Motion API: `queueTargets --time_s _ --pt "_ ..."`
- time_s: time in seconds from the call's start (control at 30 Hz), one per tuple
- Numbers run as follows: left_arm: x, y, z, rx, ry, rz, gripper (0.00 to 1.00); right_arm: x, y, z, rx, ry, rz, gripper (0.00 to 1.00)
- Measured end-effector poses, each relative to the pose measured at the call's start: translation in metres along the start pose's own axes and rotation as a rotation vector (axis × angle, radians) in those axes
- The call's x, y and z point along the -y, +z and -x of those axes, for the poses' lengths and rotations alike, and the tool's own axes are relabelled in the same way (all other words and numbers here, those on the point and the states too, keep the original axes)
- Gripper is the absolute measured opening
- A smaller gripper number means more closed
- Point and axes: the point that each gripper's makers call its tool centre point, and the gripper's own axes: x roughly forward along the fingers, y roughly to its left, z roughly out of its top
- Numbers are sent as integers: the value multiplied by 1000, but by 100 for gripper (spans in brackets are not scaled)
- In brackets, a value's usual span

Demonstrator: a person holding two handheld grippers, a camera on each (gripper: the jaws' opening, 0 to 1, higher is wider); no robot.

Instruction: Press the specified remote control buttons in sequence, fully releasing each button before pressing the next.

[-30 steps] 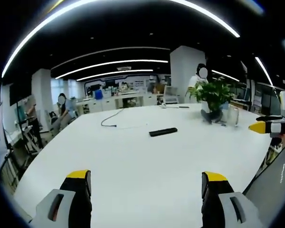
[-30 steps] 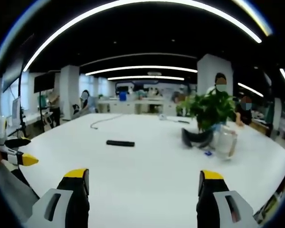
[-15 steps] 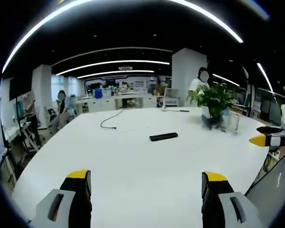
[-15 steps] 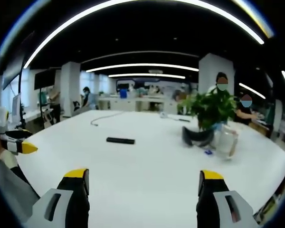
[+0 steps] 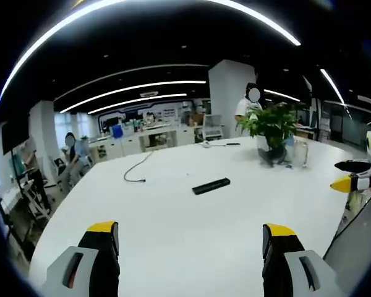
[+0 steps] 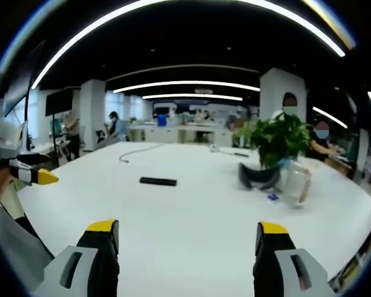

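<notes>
Your left gripper (image 5: 190, 238) and right gripper (image 6: 187, 236) both hover with jaws wide apart, holding nothing. The remote (image 5: 211, 185) lies flat mid-table (image 5: 173, 216), well beyond both, left of the potted plant (image 6: 273, 143).

This is a big open office. A long white table (image 5: 173, 210) fills the middle, people sit at desks (image 5: 148, 133) far back, and long ceiling lights (image 6: 185, 85) glow up top.

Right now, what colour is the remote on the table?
Black; the remote shows best in the left gripper view.
</notes>
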Motion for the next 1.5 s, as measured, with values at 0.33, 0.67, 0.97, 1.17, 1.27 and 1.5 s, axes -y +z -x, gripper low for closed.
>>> queueTargets --time_s 0.33,0.67,0.97,1.17,1.27,1.5 --pt "2 17 -23 4 -45 -63 100 -1 -2 1 -12 6 -7 81" --pt "-2 19 -26 9 -43 -37 100 1 -2 1 -10 1 -8 81" --pt "-7 19 -21 7 -35 -35 100 -3 -3 0 -17 13 3 83" --pt "-10 35 -35 28 -61 -90 100 -2 -4 0 -23 9 3 82" --pt "-12 45 -45 37 -79 -131 100 0 -4 0 -23 1 1 82" --pt "-9 64 -80 7 -175 -189 92 -1 -6 -1 -35 4 0 80"
